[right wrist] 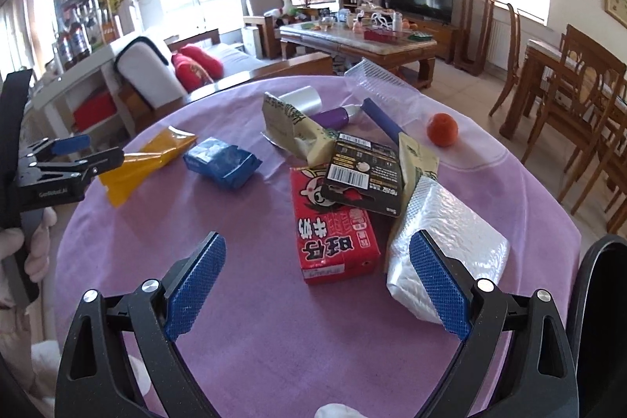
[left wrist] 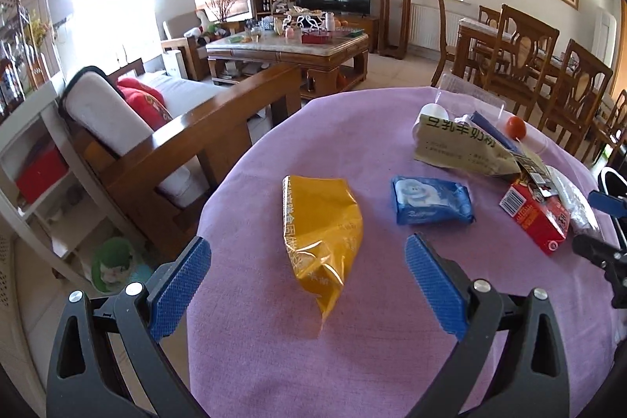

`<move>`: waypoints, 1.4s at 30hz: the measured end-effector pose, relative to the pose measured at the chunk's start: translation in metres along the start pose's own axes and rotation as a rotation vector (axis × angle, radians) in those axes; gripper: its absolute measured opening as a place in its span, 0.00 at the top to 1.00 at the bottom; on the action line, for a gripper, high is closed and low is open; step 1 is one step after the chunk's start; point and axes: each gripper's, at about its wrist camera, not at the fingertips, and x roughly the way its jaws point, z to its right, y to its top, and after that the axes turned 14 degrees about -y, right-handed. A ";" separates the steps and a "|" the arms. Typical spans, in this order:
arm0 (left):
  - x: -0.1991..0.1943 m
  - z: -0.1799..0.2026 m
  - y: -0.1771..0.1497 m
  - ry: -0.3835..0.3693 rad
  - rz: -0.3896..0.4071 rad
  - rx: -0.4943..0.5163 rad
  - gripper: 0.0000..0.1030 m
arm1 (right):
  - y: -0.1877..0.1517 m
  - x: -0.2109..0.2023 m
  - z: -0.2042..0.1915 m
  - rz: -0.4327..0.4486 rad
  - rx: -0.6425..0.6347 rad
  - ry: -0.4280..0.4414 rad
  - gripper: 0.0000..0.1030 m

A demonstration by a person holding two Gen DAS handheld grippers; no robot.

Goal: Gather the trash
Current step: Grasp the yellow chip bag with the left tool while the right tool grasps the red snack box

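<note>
A round table under a purple cloth [left wrist: 352, 339] carries the trash. A crumpled yellow bag [left wrist: 321, 234] lies between the wide-apart fingers of my open left gripper [left wrist: 309, 245], untouched. Beyond it are a blue tissue pack [left wrist: 431, 200], a beige bag [left wrist: 462, 147] and a red box [left wrist: 537, 218]. My right gripper [right wrist: 318, 241] is open above the cloth [right wrist: 274, 339], just short of the red box [right wrist: 333, 234]. Its right finger overlaps a white bubble mailer [right wrist: 450, 241]. A black barcoded card [right wrist: 364, 175] rests on the box. The left gripper [right wrist: 106, 151] sits by the yellow bag [right wrist: 145, 159].
An orange [right wrist: 442, 129], a purple bottle [right wrist: 337, 116], a clear cup [right wrist: 299, 98] and a clear plastic tray [right wrist: 372, 77] occupy the table's far side. A wooden sofa [left wrist: 176, 143] stands left, dining chairs [left wrist: 521, 65] right. A black chair back [right wrist: 595, 281] is near right.
</note>
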 end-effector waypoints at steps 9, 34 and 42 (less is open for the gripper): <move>0.016 -0.017 0.008 -0.041 -0.048 -0.036 0.15 | 0.002 0.035 -0.010 -0.080 -0.071 -0.043 0.20; 0.034 -0.024 0.007 -0.131 -0.101 -0.068 0.47 | 0.002 0.040 -0.028 -0.088 -0.146 -0.074 0.51; 0.016 -0.019 0.007 -0.143 -0.043 -0.068 0.48 | 0.009 0.003 -0.032 -0.006 -0.163 -0.075 0.51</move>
